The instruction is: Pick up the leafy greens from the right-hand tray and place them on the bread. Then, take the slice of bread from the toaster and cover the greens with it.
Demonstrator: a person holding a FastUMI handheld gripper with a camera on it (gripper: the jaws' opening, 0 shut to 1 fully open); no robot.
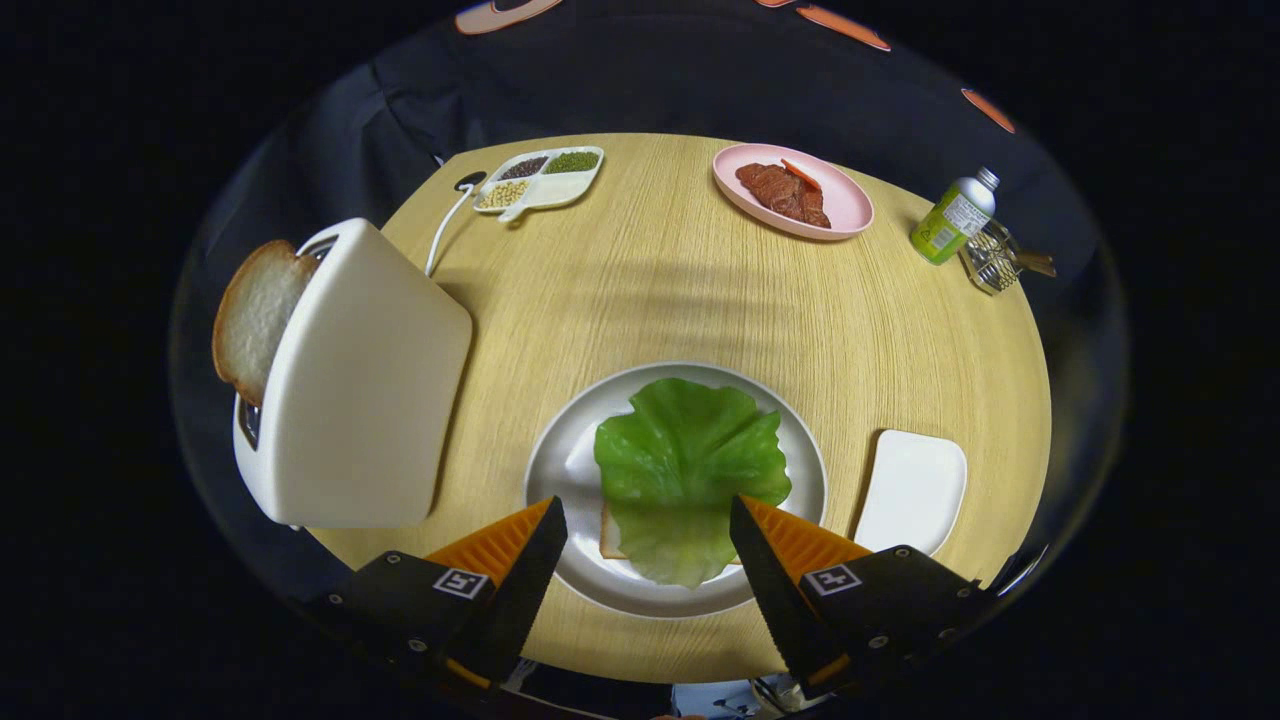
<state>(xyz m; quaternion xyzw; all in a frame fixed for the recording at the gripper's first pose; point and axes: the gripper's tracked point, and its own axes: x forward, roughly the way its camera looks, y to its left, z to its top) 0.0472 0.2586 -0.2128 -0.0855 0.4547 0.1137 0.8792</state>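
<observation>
A green lettuce leaf [686, 468] lies spread on a slice of bread [610, 535], of which a corner shows under the leaf, on a round white plate [560, 460]. My gripper [648, 522] hovers above the plate's near side, open, its fingers apart on either side of the leaf and touching nothing. To the left stands a white toaster [360, 390] with a slice of bread [252, 318] sticking out of its slot. A small white tray [915, 488] sits to the right of the plate with nothing on it.
At the back of the round wooden table [660, 280] are a divided dish of beans [540, 178], a pink plate with meat [792, 190], a green bottle [952, 220] and a small wire rack [992, 260]. The toaster's white cord [445, 225] runs to the back.
</observation>
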